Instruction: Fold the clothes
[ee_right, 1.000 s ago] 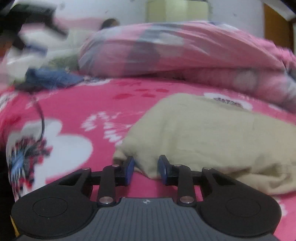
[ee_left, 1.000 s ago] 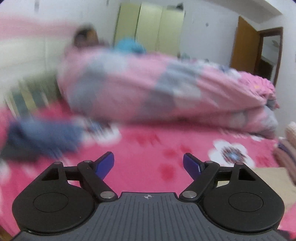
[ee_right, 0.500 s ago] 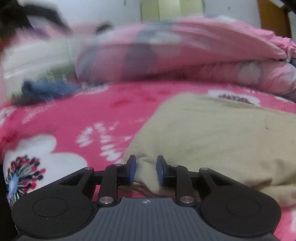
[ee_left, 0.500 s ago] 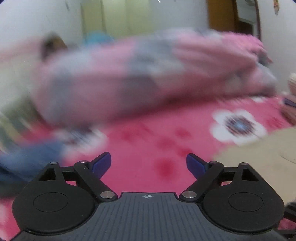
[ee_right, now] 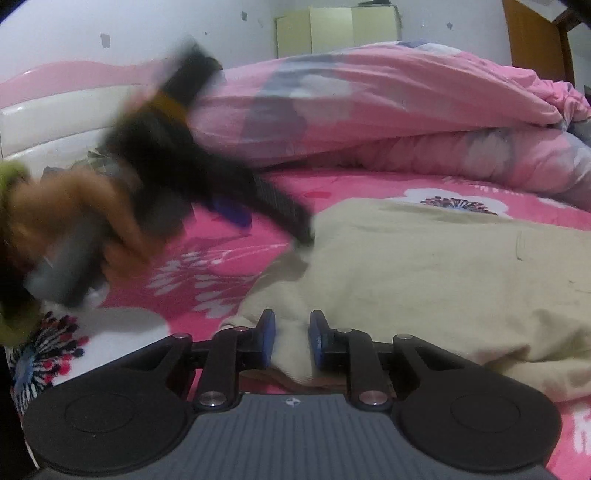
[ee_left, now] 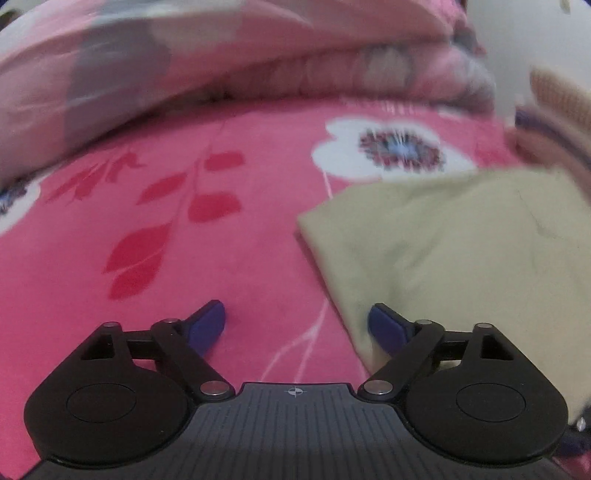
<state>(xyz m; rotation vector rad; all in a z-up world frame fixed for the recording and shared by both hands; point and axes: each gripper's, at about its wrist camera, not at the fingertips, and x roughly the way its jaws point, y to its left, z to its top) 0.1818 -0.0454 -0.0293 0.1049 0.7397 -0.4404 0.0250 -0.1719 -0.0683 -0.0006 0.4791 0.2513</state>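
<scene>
A cream garment (ee_left: 461, 251) (ee_right: 443, 280) lies spread on the pink flowered bedsheet (ee_left: 184, 229). My left gripper (ee_left: 295, 317) is open and low over the sheet. The garment's left edge runs between its fingers, with the right pad (ee_left: 384, 325) over the cloth. In the right wrist view the same gripper (ee_right: 258, 210) is a dark blur held by a hand (ee_right: 74, 206), its tip at the garment's far left edge. My right gripper (ee_right: 291, 339) is at the near corner. Its jaws are closing, and a raised fold of the garment fills the gap and touches both pads.
A heaped pink patterned quilt (ee_right: 388, 110) lies across the back of the bed. Folded clothes (ee_left: 550, 110) are stacked at the right. A white and pink headboard (ee_right: 55, 122), a pale wardrobe (ee_right: 336, 26) and a wooden door (ee_right: 535, 40) stand behind.
The left gripper swung down and to the right, from facing the quilt to the garment's left edge, staying open. The right gripper's pads drew closer around the garment's fold.
</scene>
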